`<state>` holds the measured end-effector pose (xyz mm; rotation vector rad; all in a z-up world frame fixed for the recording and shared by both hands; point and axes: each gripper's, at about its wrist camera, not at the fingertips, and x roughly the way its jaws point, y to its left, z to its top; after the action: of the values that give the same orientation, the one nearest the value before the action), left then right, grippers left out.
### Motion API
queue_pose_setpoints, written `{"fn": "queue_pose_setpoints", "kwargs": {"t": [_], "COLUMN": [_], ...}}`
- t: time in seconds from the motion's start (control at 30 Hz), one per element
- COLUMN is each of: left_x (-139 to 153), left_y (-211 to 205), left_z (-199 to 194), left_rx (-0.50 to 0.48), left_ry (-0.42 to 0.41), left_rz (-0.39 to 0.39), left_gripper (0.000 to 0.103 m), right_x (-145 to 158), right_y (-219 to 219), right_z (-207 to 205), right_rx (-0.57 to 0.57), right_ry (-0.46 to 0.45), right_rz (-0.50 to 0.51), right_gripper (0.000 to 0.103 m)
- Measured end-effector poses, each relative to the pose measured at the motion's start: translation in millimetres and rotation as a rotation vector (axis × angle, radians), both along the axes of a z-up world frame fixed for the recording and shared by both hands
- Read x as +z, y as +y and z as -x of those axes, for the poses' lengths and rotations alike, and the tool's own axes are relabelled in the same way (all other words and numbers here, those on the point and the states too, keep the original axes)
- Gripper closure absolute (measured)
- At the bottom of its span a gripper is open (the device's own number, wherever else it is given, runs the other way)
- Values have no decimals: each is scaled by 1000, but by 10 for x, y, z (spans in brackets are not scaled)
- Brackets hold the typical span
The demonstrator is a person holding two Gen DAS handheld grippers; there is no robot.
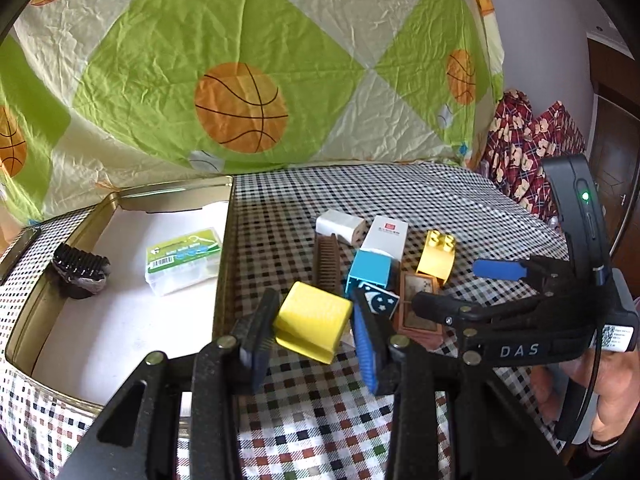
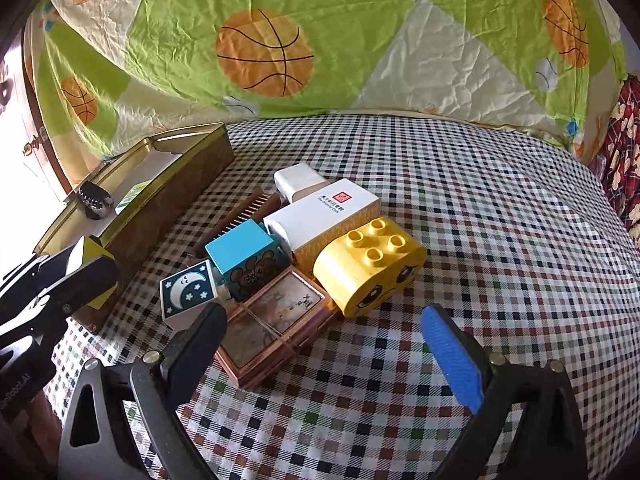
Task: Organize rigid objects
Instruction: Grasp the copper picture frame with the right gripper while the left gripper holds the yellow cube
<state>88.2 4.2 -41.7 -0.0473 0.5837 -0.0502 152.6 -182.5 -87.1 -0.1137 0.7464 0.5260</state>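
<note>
Covering the whole work surface is a checked tablecloth, and behind it hangs a green and cream sheet printed with basketballs. On the left side of the cloth stands an open metal tin with a white bottom; inside it lie a clear plastic box with a green label and a black comb-like piece, well apart from each other.

Near the middle of the cloth is a tight group of things. A white carton with a red stamp lies beside a white plug adapter and a brown comb. In front of them sit a yellow building brick with a face, a flat brown framed tile, a blue cube with a mouse drawing and a small block with a moon and stars, all touching or just beside one another.

The left gripper is closed on a plain yellow block, holding it off the cloth just right of the tin wall. The right gripper stands wide open over the framed tile and holds nothing; its fingers touch nothing.
</note>
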Motion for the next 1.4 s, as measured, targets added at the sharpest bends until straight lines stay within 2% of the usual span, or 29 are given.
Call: {"fn": "queue_pose_setpoints", "kwargs": {"t": [0.17,0.3,0.33,0.37,0.4,0.43,0.6,0.77,0.87,1.07,1.17,1.23,1.4], "left_x": [1,-3,-5,-4,-4,-3,-16,-10,-15,-2,7,19,35], "left_y": [-1,2,7,12,19,21,30,20,8,44,42,42,52], "left_z": [20,21,18,18,19,18,5,2,-6,17,35,53,74], "left_rx": [-2,-5,-6,-6,-5,-6,-10,-12,-12,7,3,3,6], "left_ry": [4,7,7,6,5,7,19,22,28,15,5,-4,-15], "left_rz": [0,4,3,4,7,11,22,22,18,26,25,26,30], "left_gripper": [68,68,68,68,68,68,68,68,68,68,68,68,68], "right_x": [-90,-111,-104,-88,-72,-72,-81,-81,-77,-100,-92,-78,-70], "right_y": [142,142,137,120,104,75,32,41,126,336,330,342,385], "right_z": [-53,-71,-62,-47,-46,-58,-100,-185,-209,-109,-47,-10,22], "right_rx": [9,-1,-7,-15,-26,-40,-45,-106,-133,-99,-73,-61,-48], "right_ry": [53,79,73,62,56,60,95,119,118,84,71,59,40], "right_rz": [50,25,24,17,10,2,-33,-78,-46,66,62,70,97], "right_gripper": [4,4,5,10,19,21,21,21,21,21,32,44,48]}}
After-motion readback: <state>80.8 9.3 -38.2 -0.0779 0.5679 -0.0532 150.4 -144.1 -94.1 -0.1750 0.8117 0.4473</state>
